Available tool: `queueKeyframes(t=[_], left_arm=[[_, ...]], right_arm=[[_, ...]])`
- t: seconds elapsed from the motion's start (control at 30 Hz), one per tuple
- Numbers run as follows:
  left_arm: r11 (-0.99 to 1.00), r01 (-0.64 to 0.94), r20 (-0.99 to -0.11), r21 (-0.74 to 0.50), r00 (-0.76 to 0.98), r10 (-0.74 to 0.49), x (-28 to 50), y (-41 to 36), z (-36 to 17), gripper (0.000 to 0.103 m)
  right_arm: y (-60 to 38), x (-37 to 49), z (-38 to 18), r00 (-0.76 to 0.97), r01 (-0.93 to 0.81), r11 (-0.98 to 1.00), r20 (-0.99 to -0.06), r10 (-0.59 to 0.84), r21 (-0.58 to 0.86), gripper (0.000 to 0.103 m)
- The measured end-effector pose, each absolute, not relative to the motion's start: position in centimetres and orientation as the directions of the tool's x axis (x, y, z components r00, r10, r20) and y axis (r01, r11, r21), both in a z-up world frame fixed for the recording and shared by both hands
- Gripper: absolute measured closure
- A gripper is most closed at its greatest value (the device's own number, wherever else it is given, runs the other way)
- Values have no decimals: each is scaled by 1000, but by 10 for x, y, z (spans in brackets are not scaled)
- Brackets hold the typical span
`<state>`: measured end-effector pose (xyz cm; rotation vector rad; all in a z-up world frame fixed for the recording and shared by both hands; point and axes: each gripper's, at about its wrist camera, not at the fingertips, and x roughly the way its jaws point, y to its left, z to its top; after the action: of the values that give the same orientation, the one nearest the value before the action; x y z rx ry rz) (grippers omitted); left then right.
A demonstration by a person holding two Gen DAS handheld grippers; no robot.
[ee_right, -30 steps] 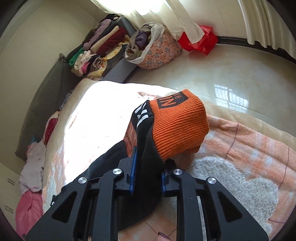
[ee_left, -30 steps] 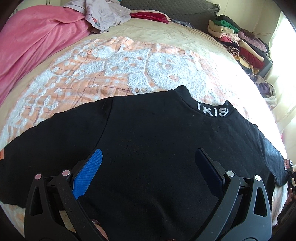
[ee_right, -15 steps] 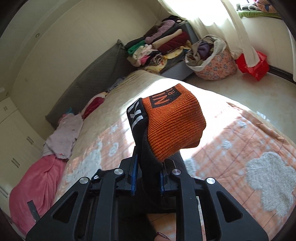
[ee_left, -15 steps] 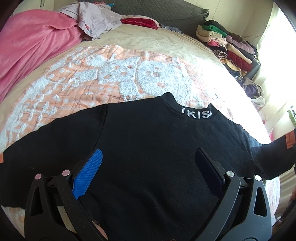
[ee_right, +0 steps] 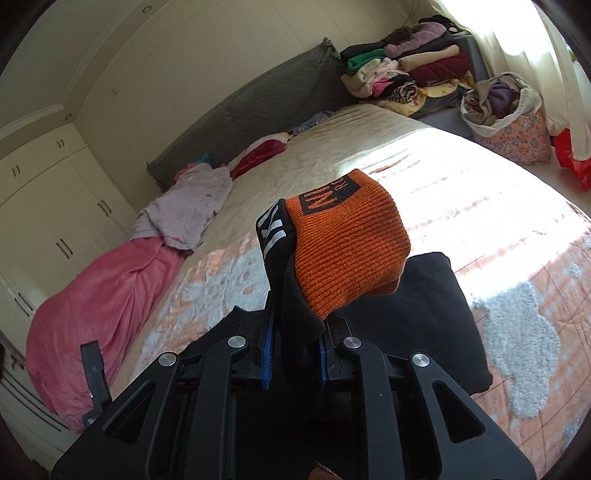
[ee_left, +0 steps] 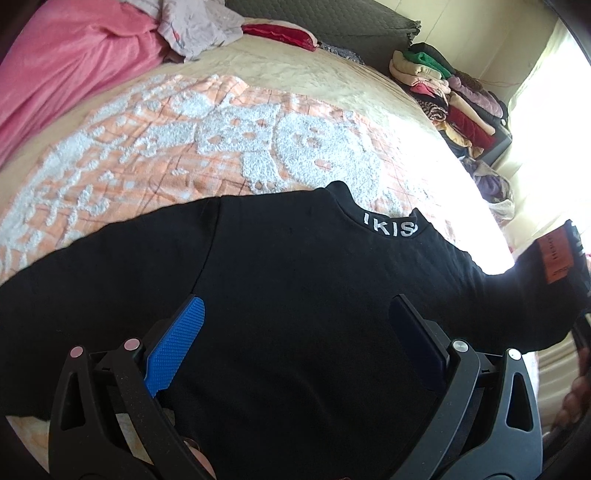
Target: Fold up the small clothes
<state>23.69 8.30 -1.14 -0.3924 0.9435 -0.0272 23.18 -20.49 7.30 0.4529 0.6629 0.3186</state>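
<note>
Bedding covers most of both views: a wide bed (ee_left: 332, 85) under an orange-and-white patterned blanket (ee_left: 207, 147), with a pink quilt (ee_left: 66, 70) heaped along its left side and a pale garment (ee_left: 195, 26) and a red cushion (ee_left: 280, 33) near the grey headboard (ee_right: 266, 96). Past the far corner a stack of folded clothes (ee_right: 406, 70) sits on a low ledge, and beside it on the floor a floral fabric basket (ee_right: 517, 136) is filled with loose garments, some spilling over its rim. Open blanket lies beyond the collar, and sunlit open blanket runs to the bed's window-side edge. On the near part of the blanket the black sweatshirt (ee_left: 288, 295) lies spread flat, collar lettering away from the camera, 1 sleeve stretched leftward on the bed and the other lifted off the bed at the right. The right gripper (ee_right: 295, 354) has its jaws closed tight on that raised sleeve, the orange cuff (ee_right: 347, 258) standing above them. The left gripper (ee_left: 295, 339) hovers over the sweatshirt's body, jaws spread wide and holding nothing.
</note>
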Motion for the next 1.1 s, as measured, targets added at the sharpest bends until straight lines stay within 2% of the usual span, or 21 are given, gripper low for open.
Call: queueKeyframes(t=[0.13,0.4,0.47,0.53,0.57,0.77,0.97,1.07,1.1], left_arm=[[887,-138,-764,-440,577,-289,237,93,-16,9],[828,-114,-725,-550,558,-404,237,98,-21,9],[819,-115,-723,-562,548,-420,238,98,-24,9],[803,-113,-717,-585,535,-447,239,98,-27,9],[794,-110,-712,-597,529,-462,239,98,-29,9],[771,-104,-706,-629,490,-510,239,93,-37,9],[793,-70,-733,-605,436,-521,237,77,-41,11],[817,-64,-761,-573,413,-500,238,65,-47,24],[820,-65,-763,-569,412,-498,239,63,-49,32]], right_arm=[[-170,237,64,723,-165,878,-550,418,450,86],[-113,239,30,695,-199,930,-625,355,308,83],[-103,239,21,678,-211,927,-637,368,311,79],[-97,236,15,664,-231,918,-637,391,323,60],[-94,234,13,659,-245,912,-634,405,328,57],[-89,218,14,650,-298,907,-632,422,299,56],[-116,206,7,658,-230,921,-647,385,314,53],[-133,199,4,665,-184,927,-653,362,327,52],[-138,196,3,667,-170,927,-654,357,333,52]])
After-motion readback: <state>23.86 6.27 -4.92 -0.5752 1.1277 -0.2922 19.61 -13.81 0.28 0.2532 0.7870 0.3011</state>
